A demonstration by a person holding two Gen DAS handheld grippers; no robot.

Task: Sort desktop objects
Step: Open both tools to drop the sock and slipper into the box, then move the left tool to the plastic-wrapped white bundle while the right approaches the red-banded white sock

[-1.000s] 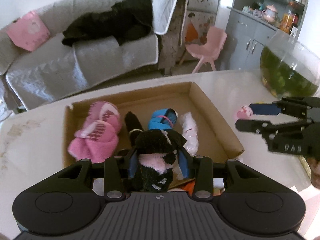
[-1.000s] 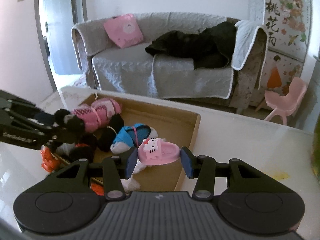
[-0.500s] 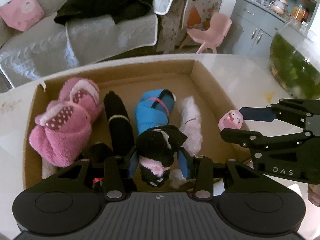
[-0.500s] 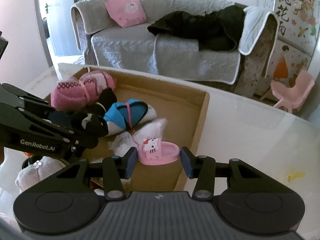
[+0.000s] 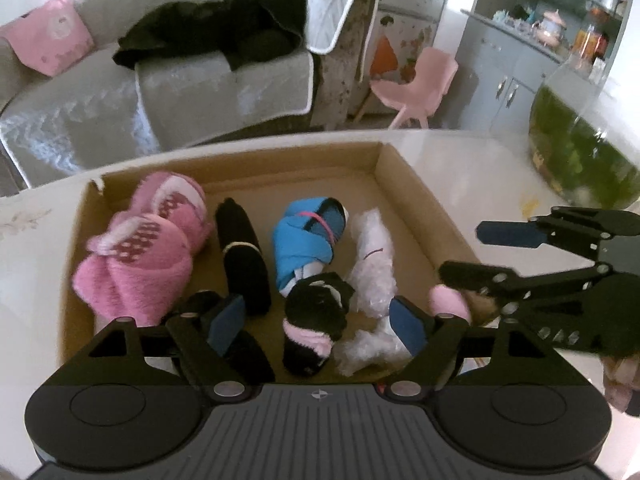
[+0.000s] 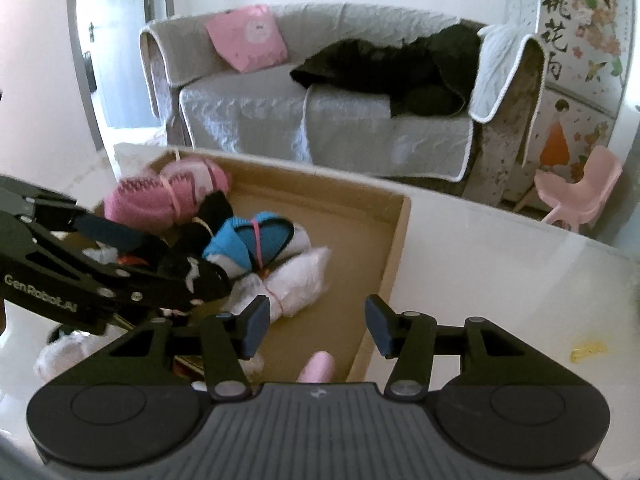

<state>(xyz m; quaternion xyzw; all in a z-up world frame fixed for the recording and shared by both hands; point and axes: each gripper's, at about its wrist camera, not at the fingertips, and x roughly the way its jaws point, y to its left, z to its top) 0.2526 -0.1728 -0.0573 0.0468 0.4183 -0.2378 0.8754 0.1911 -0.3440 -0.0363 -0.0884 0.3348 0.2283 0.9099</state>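
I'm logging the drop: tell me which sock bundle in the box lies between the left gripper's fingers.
The black-and-pink sock bundle, between the opening left gripper pads, untouched; the blue bundle and black roll lie farther back.

Both views are fisheye cameras riding on handheld grippers, each looking forward and steeply down along its own fingers, close above a cardboard box (image 5: pixel 424 208) on a white table (image 6: pixel 500 272). The left wrist view faces the box squarely; the right wrist view sees it from its right edge, at lower left of frame. Both share the box's contents, the grey sofa (image 5: pixel 200 80) and the pink chair (image 6: pixel 580 188) behind.
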